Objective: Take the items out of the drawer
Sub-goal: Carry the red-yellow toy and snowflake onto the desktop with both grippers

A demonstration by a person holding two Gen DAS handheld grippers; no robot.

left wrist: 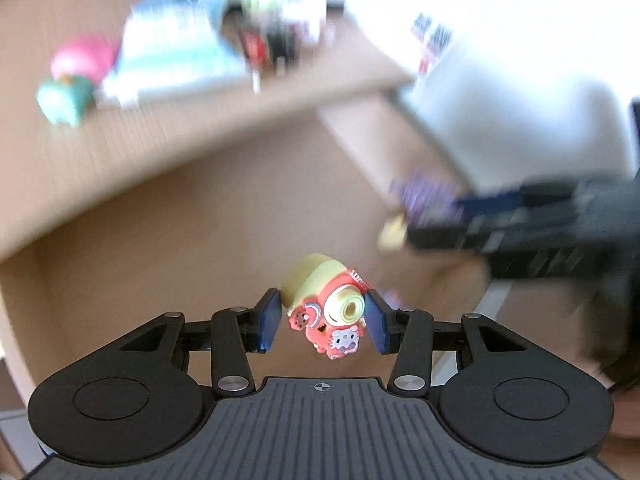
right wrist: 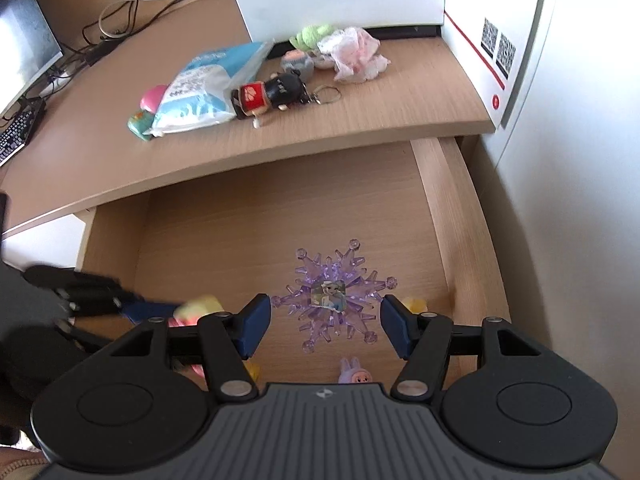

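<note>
Meanwhile the left gripper [left wrist: 322, 316] clamps a red-and-yellow toy [left wrist: 328, 312] above the drawer [right wrist: 440, 200] (right gripper [right wrist: 325, 324] fingers spread around a purple snowflake [right wrist: 332, 294], not touching).

The drawer [right wrist: 280, 216] floor is bare toward the back; a purple snowflake toy [right wrist: 332, 294] crowds its front.

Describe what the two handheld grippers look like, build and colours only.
Both match: the left gripper and right gripper have matte black linkage arms with silver pivot pins, two round black discs, a ribbed dark grey base bearing a small crosshair mark, and dark blue finger pads.
</note>
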